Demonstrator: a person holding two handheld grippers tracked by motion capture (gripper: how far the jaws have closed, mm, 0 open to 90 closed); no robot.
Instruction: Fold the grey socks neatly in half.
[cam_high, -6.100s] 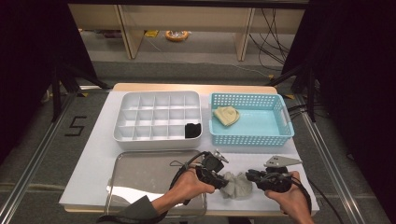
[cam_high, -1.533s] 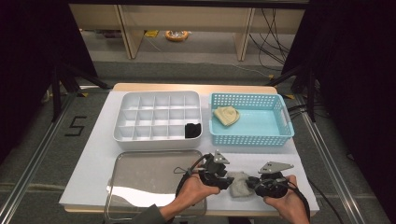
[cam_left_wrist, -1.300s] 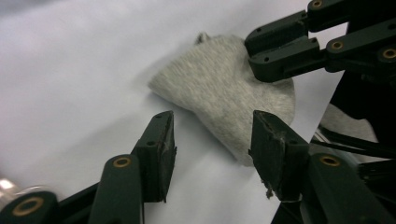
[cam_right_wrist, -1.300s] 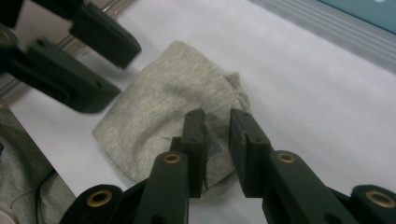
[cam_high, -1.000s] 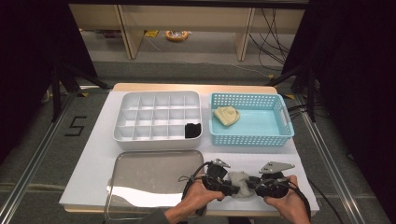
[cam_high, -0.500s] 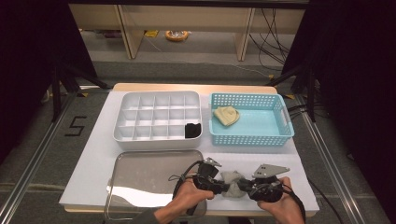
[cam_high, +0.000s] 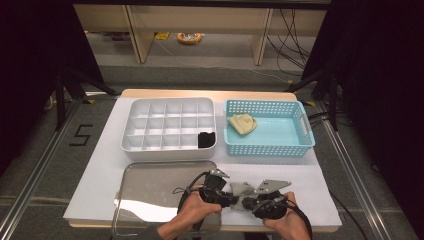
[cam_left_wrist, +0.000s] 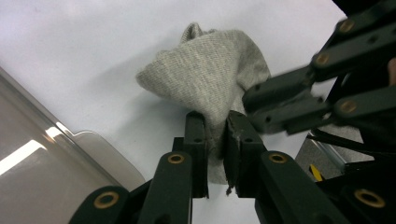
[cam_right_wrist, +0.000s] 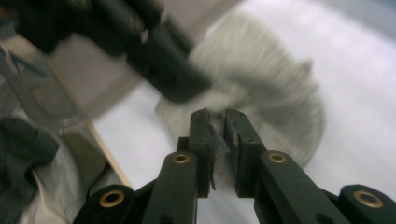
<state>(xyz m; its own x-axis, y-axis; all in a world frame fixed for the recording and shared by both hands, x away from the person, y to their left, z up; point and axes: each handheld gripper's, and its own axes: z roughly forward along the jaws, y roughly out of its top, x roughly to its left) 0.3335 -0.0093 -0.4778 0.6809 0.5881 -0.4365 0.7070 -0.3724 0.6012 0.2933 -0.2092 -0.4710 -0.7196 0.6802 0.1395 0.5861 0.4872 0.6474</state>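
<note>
High view: a white surface (cam_high: 100, 170) is seen from above. At lower centre of the frame, two hands hold black claws that meet over a small grey knitted cloth (cam_high: 242, 189), which lies on the white surface just right of a shiny metal tray (cam_high: 150, 200). The left claw (cam_high: 233, 199) is pointed right and the right claw (cam_high: 246, 204) left, both at the cloth. In the upper middle a white divided box (cam_high: 170, 125) is set, with a black item (cam_high: 206, 139) in its lower right compartment. To its right a light blue basket (cam_high: 300, 137) holds a cream folded cloth (cam_high: 242, 124). On the floor at the left edge, the digit "5" (cam_high: 80, 135) is marked in black tape.

Left gripper view: the left claw (cam_left_wrist: 215, 140), rising from the bottom centre, is seen clamped on a fold of the grey knitted cloth (cam_left_wrist: 210, 74), which bulges up behind it. The right claw (cam_left_wrist: 261, 109) is seen entering from the right and touching the cloth. A corner of the metal tray (cam_left_wrist: 56, 154) lies at lower left.

Right gripper view: the picture is blurred. The right claw (cam_right_wrist: 215, 133) is nearly closed, with grey cloth (cam_right_wrist: 275, 107) pinched between its jaws. The left claw (cam_right_wrist: 182, 88) comes in from the upper left onto the same cloth.
</note>
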